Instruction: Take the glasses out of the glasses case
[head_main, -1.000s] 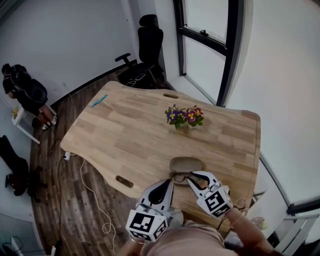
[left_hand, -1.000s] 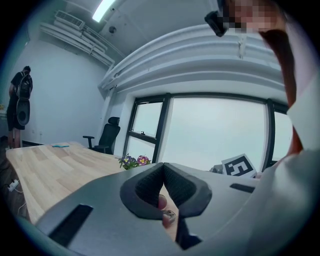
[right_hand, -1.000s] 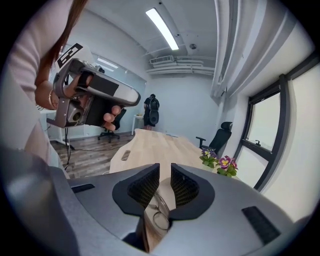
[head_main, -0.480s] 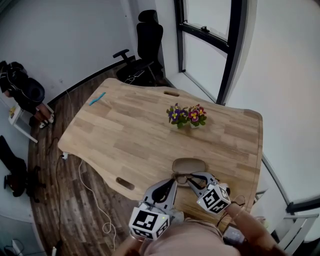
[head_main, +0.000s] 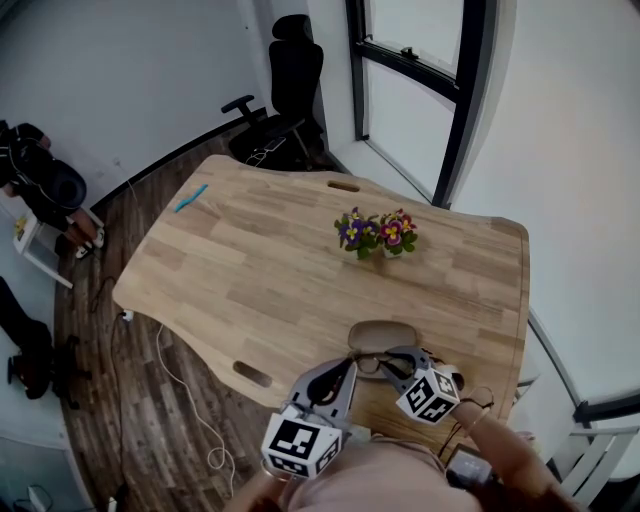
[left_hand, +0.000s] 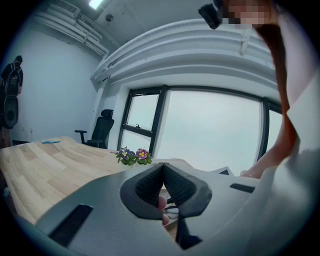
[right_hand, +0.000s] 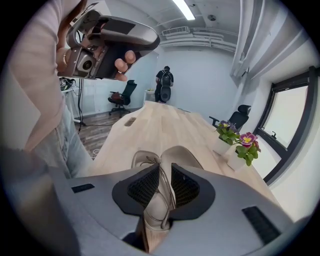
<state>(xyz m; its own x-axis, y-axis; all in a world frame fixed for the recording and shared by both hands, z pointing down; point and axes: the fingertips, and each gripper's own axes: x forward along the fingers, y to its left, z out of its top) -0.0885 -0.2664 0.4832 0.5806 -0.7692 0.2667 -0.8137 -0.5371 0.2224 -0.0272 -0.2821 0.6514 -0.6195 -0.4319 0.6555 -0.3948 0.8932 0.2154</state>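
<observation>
Right gripper (right_hand: 162, 169): at the near right of the table, jaws drawn almost together with the thin frame of the glasses (head_main: 366, 362) pinched between the pads.
Left gripper (left_hand: 163, 168): just left of the right one, over the table's near edge, jaw tips pressed together and holding nothing.
Table (head_main: 260, 270): long, light wood, with slots cut near the near left edge and the far edge.
Window (head_main: 410, 90): dark-framed, beyond the table's far right side.
Office chair (head_main: 295, 70): black, at the far end of the table.
Person (head_main: 35, 175): in dark clothes, at the far left of the room by the wall.
Flowers (head_main: 378, 232): two small pots, purple and pink blooms, right of the table's middle, well apart from the case on its far side.
Glasses case (head_main: 377, 335): beige, lid open, lying on the near right part of the table, just beyond the gripper tips.
Glasses: dark-rimmed, at the near edge of the open case, between the two grippers' tips; lifted clear of the case or resting on it, cannot tell.
Blue object (head_main: 190, 198): small, slim, at the table's far left corner.
</observation>
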